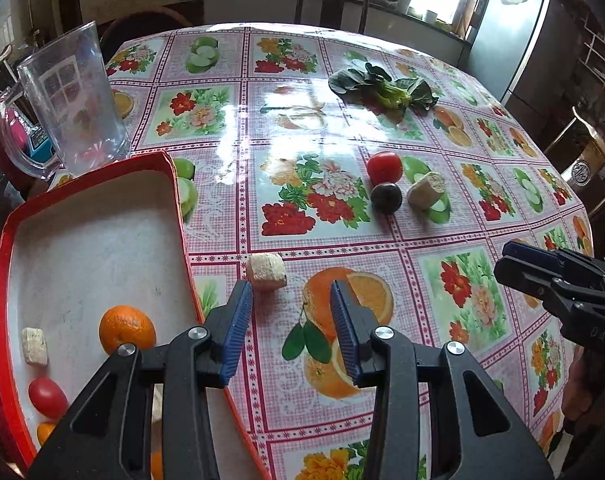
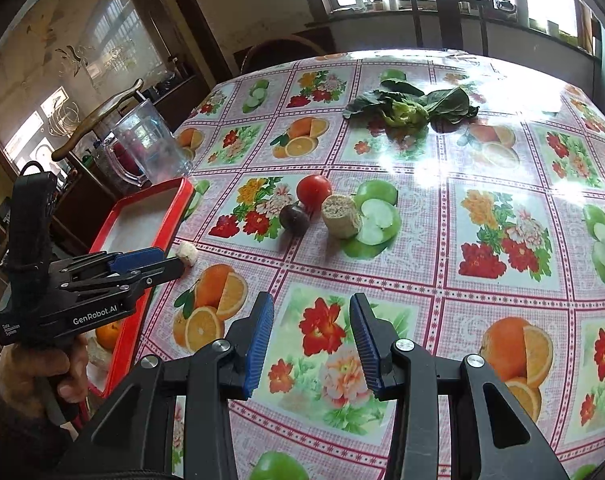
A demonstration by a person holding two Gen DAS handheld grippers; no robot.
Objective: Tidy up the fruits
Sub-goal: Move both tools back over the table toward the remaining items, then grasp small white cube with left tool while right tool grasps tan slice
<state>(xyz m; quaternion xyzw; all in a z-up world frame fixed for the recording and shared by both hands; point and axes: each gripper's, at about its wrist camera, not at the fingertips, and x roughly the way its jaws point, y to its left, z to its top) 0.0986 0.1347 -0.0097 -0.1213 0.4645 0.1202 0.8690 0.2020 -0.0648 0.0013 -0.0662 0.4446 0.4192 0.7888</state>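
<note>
- Left tool (image 1: pixel 290 292) is hovering over the desk (image 1: pixel 422 236) with blue pads apart, released, nothing between them.
- A pale chunk (image 1: pixel 267 272) is lying on the desk just past the left pad, at 11 o'clock from the tool, beside the tray (image 1: pixel 182 216) rim.
- The red tray is sitting at 9 o'clock, holding an orange (image 1: pixel 127 330), a tomato (image 1: pixel 46 396) and a small pale piece (image 1: pixel 34 346).
- Right tool (image 2: pixel 312 312) is hanging above the cloth, pads apart, gripping nothing.
- At its 12 o'clock a red tomato (image 2: pixel 313 191), a dark fruit (image 2: pixel 294 219) and a pale cylinder (image 2: pixel 341 216) are clustering close together.
- Greens (image 2: pixel 410 109) are lying farther off, at 12 to 1 o'clock.
- A clear jug (image 1: pixel 72 100) is standing behind the tray, at 10 o'clock.
- A hand (image 2: pixel 42 368) is gripping the left tool's handle.
</note>
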